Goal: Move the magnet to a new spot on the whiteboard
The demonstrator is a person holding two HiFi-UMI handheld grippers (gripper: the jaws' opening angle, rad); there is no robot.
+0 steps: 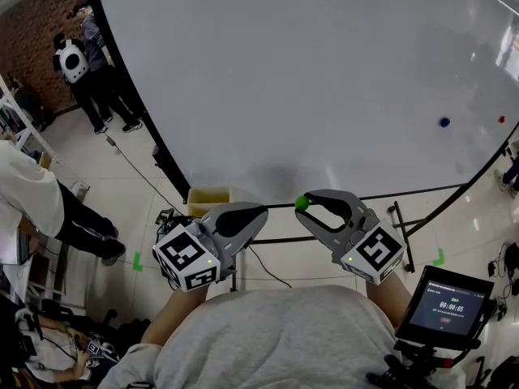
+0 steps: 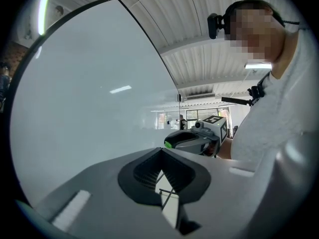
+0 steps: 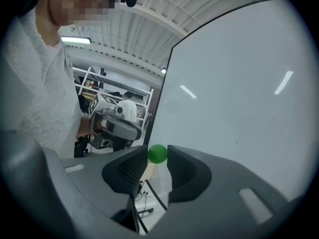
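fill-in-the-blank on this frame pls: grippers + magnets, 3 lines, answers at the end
1. The right gripper is shut on a magnet whose colour is ___.
2. The left gripper has its jaws together and holds ___.
3. The blue magnet and the red magnet sit apart from each other on the ___.

Missing words: green; nothing; whiteboard
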